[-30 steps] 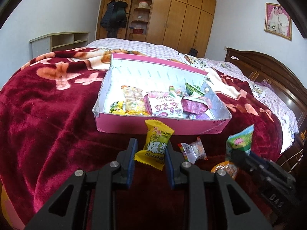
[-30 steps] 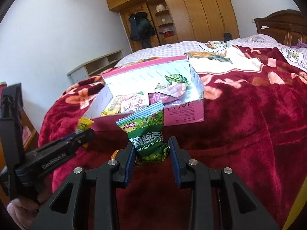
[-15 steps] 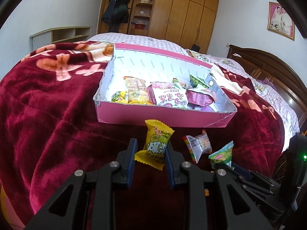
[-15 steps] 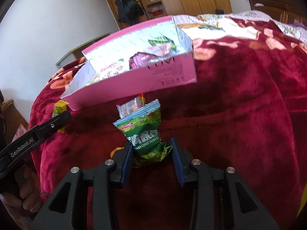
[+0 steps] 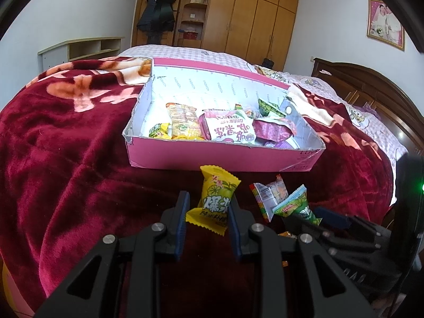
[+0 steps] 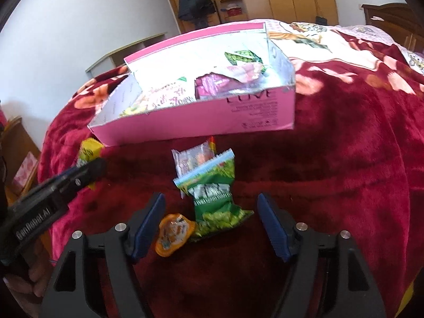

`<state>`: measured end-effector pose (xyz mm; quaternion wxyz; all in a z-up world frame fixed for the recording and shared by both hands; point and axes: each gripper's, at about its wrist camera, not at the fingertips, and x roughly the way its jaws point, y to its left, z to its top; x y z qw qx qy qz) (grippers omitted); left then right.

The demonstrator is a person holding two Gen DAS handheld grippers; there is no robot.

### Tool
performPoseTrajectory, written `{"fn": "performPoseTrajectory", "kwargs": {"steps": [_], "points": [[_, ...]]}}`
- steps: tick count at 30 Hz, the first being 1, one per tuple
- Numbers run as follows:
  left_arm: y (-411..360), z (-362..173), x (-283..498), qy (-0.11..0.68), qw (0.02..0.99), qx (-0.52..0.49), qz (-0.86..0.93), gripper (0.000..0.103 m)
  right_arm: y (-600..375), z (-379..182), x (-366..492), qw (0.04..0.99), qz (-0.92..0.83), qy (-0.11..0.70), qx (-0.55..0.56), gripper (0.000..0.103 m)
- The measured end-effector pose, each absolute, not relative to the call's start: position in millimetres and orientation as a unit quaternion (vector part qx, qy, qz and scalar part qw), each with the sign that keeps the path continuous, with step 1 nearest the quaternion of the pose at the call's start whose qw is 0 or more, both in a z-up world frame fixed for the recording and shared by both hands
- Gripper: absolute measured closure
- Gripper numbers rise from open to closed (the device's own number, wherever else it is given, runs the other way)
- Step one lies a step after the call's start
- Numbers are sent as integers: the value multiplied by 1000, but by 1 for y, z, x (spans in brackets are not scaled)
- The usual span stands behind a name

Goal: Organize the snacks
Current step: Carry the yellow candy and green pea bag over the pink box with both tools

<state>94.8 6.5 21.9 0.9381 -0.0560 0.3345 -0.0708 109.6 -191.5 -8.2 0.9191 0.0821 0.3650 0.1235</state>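
A pink box (image 5: 222, 156) holding several snack packs sits on the red blanket; it also shows in the right wrist view (image 6: 201, 116). My left gripper (image 5: 208, 206) is shut on a yellow candy pack (image 5: 216, 201) and holds it in front of the box. My right gripper (image 6: 212, 212) is open. A green pea pack (image 6: 214, 198) lies on the blanket between its fingers. An orange jelly cup (image 6: 173, 232) lies beside the left finger. A clear wrapped snack (image 6: 192, 159) lies just beyond the green pack.
The red floral blanket (image 5: 66, 159) covers the bed. A wooden headboard (image 5: 371, 87) stands at the right. Wardrobes (image 5: 251, 13) and a low shelf (image 5: 87, 49) line the far wall. The left gripper's arm (image 6: 53, 193) crosses the left of the right wrist view.
My right gripper has opened and let go of the green pea pack, which now lies on the blanket. My left gripper still holds the yellow pack and has barely moved.
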Motion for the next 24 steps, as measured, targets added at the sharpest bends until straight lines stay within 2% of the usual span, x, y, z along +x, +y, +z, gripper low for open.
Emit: {"fn": "performPoseTrajectory", "kwargs": {"steps": [2,3,4,6,12,14,16,19,20,22,24], "points": [[7,22,95,335,938,-57,-71,75,-191,-5,112,922,128,358,75,30],[7,22,95,335,938,-58,-70,75,-190,-4,113,925,125,353,62,33],[7,22,95,335,938,-59,-70,75,-189,-3,113,927,121,351,50,49],[7,22,95,336,937,-58,-70,75,-187,-4,116,925,122,357,39,68],[8,22,95,335,938,-59,-70,75,-189,-2,115,922,133,361,37,67],[8,22,94,334,938,-59,-70,75,-190,-4,114,921,128,365,37,65],[8,23,94,333,939,-59,-70,75,-190,-5,113,923,120,364,33,57],[8,25,92,331,939,-58,-71,75,-189,-7,115,921,126,366,35,57],[8,26,92,330,940,-59,-71,75,-188,-8,116,920,129,369,31,58],[8,28,91,328,940,-59,-71,75,-186,-8,115,920,136,366,28,67],[8,30,91,326,941,-58,-71,75,-187,-8,112,922,136,362,33,69]]}}
